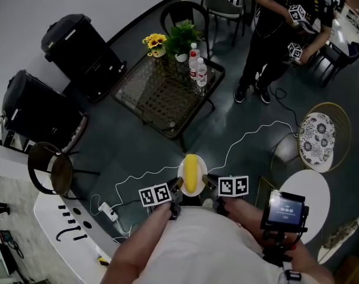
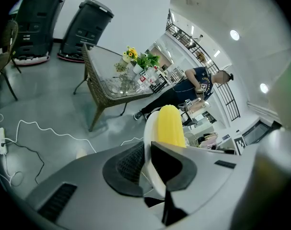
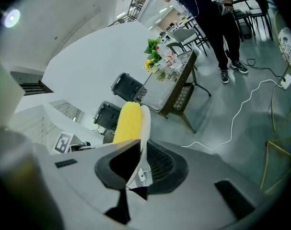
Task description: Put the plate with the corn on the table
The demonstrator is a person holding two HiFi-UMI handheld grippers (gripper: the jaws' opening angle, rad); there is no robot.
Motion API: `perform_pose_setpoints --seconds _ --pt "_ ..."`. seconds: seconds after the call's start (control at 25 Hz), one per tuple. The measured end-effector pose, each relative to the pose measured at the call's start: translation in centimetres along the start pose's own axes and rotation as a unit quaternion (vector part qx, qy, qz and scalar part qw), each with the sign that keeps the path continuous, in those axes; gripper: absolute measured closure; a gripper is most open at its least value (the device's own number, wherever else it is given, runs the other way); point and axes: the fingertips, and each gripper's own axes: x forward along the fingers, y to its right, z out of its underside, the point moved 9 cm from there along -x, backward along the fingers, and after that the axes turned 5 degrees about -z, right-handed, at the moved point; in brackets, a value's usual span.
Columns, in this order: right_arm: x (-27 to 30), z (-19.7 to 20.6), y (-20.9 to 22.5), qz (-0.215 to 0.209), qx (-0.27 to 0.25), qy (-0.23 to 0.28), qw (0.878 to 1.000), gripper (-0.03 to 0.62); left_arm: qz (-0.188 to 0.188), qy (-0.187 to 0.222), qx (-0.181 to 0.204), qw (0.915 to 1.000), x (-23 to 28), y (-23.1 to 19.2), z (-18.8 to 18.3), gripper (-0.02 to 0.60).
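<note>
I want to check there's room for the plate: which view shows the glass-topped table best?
The head view: it looks down on the whole top of the table, with bottles and flowers crowded at its far end. Both gripper views show it only side-on and small, beyond the plate.

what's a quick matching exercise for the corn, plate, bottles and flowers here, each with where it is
Things:
1 corn
2 plate
3 bottles
4 flowers

Places:
a in a small vase on the table
b lying on the plate
c upright on the table, red labels
d clamped at its rim by the left gripper and right gripper

Pairs: 1-b, 2-d, 3-c, 4-a
</note>
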Motion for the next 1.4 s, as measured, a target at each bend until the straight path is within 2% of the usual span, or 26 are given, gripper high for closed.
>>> perform_pose_setpoints --seconds 0.4,1.0,1.4 --pt "4.1 -5.8 0.1 -0.002 -0.002 -0.005 1.0 0.553 0.0 0.001 -0.004 1.0 2.1 -1.3 -6.5 0.531" --pt "9.9 -12.4 -1.2 0.019 -0.001 0.027 0.999 0.553 0.027 -0.01 0.016 0.9995 4.6 -3.7 -16.1 0.531" --pt "12.8 -15.3 -2.0 0.023 -0.011 0.026 0.999 0.553 0.035 0.005 0.011 0.9993 4.9 -5.2 -19.6 0.531"
